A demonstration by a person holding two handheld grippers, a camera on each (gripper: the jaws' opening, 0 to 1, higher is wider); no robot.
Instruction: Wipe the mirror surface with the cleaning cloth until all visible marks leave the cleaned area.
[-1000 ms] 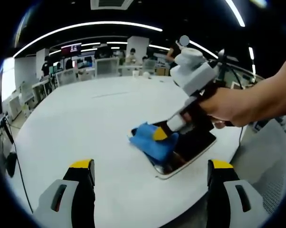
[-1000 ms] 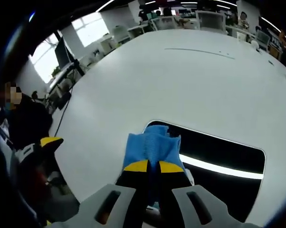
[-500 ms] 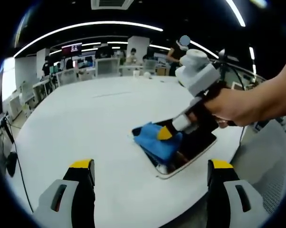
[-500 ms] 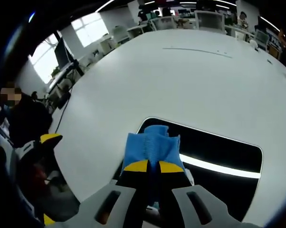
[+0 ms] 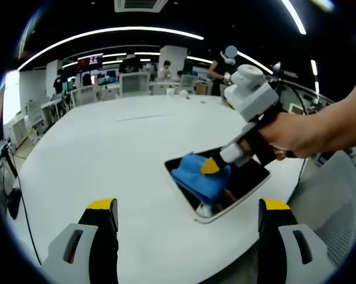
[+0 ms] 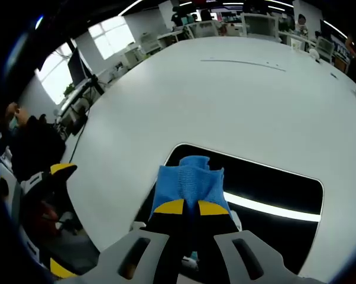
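Observation:
A rectangular mirror [image 5: 251,183] with a pale frame lies flat on the white table, dark and reflecting a ceiling light; in the right gripper view the mirror [image 6: 272,183] spreads ahead of the jaws. My right gripper [image 6: 191,207] is shut on the blue cleaning cloth [image 6: 188,181] and presses it onto the mirror's near left part. In the left gripper view the right gripper [image 5: 211,167], held by a hand, holds the cloth [image 5: 200,180] on the mirror. My left gripper [image 5: 187,207] hangs open over the table, short of the mirror, with nothing between its jaws.
The big white round table [image 5: 107,154] stretches away behind the mirror. Its edge [image 5: 243,260] runs close to the mirror. Desks, chairs and people stand at the far side of the room. A mesh chair [image 5: 337,201] is at the right.
The right gripper has slid the cloth further onto the mirror, off its left end. The left gripper has held still.

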